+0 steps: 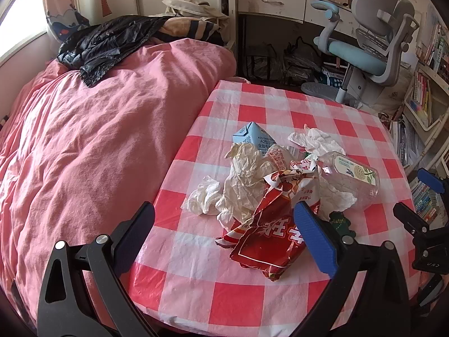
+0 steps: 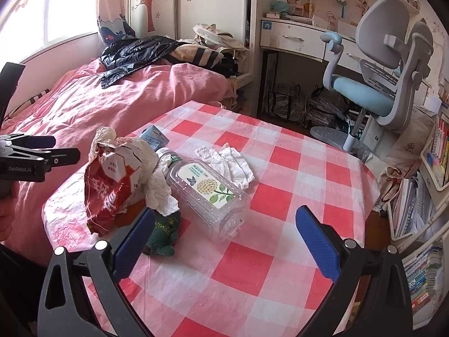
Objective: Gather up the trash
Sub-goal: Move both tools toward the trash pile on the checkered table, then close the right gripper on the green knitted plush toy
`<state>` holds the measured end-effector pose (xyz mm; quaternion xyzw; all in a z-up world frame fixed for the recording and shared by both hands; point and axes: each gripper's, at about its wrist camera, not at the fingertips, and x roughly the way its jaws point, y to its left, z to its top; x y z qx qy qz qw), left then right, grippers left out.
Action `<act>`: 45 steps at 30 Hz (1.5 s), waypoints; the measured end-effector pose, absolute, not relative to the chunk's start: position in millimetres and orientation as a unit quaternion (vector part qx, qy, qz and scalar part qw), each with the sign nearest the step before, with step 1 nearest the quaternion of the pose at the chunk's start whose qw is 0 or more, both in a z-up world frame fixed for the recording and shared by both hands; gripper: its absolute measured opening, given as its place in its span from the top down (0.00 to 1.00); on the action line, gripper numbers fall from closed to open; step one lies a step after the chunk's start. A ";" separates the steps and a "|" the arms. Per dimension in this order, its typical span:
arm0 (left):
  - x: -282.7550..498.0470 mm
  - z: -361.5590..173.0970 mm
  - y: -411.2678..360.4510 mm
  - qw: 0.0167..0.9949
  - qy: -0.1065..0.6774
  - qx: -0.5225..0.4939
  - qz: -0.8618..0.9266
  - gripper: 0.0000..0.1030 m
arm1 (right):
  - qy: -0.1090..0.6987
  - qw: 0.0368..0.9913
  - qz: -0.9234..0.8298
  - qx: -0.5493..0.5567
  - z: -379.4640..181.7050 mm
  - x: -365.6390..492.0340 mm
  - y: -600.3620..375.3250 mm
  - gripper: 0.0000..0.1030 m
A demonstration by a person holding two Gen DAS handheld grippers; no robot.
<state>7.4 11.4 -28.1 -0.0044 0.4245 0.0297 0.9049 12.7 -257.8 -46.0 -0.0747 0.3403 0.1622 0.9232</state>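
A pile of trash lies on the red-and-white checked table: a red snack bag, crumpled white paper, a tissue, a blue milk carton, a clear plastic bottle and a small green item. My left gripper is open and empty, just short of the red bag. My right gripper is open and empty, with the bottle lying between and ahead of its fingers. The red bag, green item and a white tissue show there too.
A bed with a pink duvet borders the table's left side, with a black plastic bag on it. A grey-blue desk chair and a white desk stand behind. Bookshelves stand on the right.
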 end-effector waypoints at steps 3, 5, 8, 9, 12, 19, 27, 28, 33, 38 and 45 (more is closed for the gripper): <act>7.9 -27.7 10.7 0.904 0.426 -0.002 0.029 0.07 | 0.340 0.923 0.165 -0.076 -46.0 12.6 -255.6 0.06; 8.3 -27.2 12.5 0.905 0.425 -0.005 0.031 0.07 | 0.341 0.922 0.168 -0.075 -46.5 13.9 -254.4 0.06; 9.9 -24.4 24.8 0.905 0.423 -0.020 0.042 0.07 | 0.343 0.919 0.177 -0.073 -47.8 13.0 -250.7 0.06; 10.6 -23.7 30.2 0.904 0.424 -0.028 0.047 0.07 | 0.343 0.919 0.181 -0.074 -47.9 12.7 -249.2 0.06; 12.5 -23.9 45.5 0.900 0.428 -0.051 0.062 0.07 | 0.346 0.914 0.198 -0.074 -49.0 11.3 -243.7 0.06; 15.8 -26.9 64.5 0.894 0.435 -0.077 0.077 0.07 | 0.367 0.893 0.247 -0.085 -58.7 8.3 -222.2 0.06; 16.5 -27.7 75.8 0.890 0.439 -0.089 0.083 0.07 | 0.406 0.863 0.284 -0.103 -76.4 8.0 -196.6 0.21; 16.1 -28.0 76.4 0.890 0.439 -0.089 0.084 0.07 | 0.410 0.861 0.283 -0.105 -78.7 8.5 -194.6 0.22; 15.5 -30.1 66.6 0.889 0.449 -0.075 0.050 0.07 | 0.437 0.851 0.272 -0.105 -92.9 16.1 -188.8 0.27; 17.6 -43.1 39.1 0.878 0.477 -0.030 0.006 0.07 | 0.464 0.840 0.267 -0.094 -106.8 25.6 -185.2 0.51; 26.9 -65.1 18.9 0.864 0.502 -0.027 -0.019 0.17 | 0.474 0.830 0.280 -0.092 -101.7 19.8 -193.3 0.64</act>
